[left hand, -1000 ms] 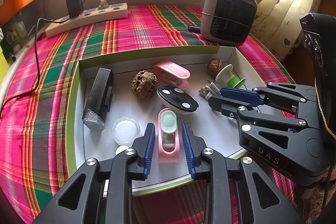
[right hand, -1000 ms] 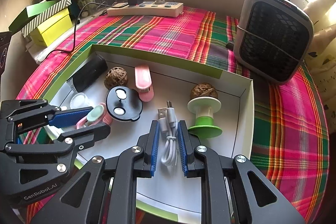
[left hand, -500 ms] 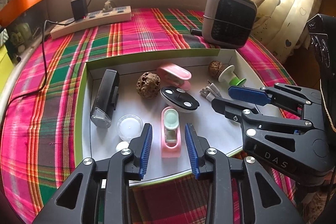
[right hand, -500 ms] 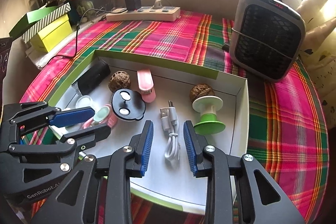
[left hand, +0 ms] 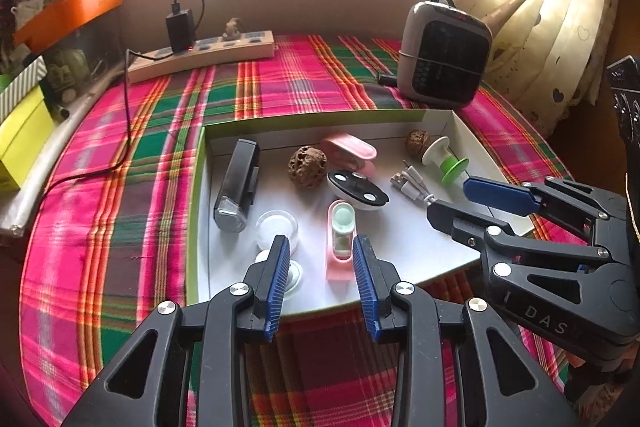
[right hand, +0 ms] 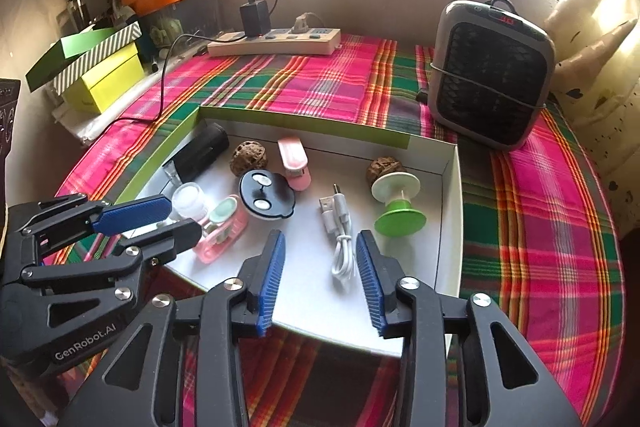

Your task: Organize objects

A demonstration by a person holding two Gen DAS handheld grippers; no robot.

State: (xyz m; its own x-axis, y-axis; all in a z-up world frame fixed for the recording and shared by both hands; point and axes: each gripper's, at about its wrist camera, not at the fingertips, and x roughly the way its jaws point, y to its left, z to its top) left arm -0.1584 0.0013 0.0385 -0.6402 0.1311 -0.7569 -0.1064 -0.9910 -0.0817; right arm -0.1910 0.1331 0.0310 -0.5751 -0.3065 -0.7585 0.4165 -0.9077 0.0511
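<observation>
A white tray with a green rim (left hand: 199, 195) lies on the plaid cloth and holds the small items. My left gripper (left hand: 319, 247) is open over the tray's near edge. Just beyond its tips, on the tray floor, lies a pink case with a mint lid (left hand: 341, 239), untouched. My right gripper (right hand: 320, 243) has its jaws opening. The white USB cable (right hand: 340, 231) lies loose on the floor between its tips. Also inside are a black torch (left hand: 236, 183), two walnuts (left hand: 307, 167), a pink clip (left hand: 352, 151), a black oval piece (left hand: 357, 187), a green spool (right hand: 396, 203) and a clear jar (left hand: 277, 227).
A grey heater (right hand: 492, 79) stands on the cloth behind the tray's right corner. A power strip (right hand: 276, 43) with a charger lies along the back wall. Green and yellow boxes (right hand: 104, 79) are stacked at the far left. A curtain (left hand: 560, 7) hangs on the right.
The right jaws have opened and let go of the white cable, which stays in the tray. The left jaws widened around the pink case. Both grippers drew back and up a little.
</observation>
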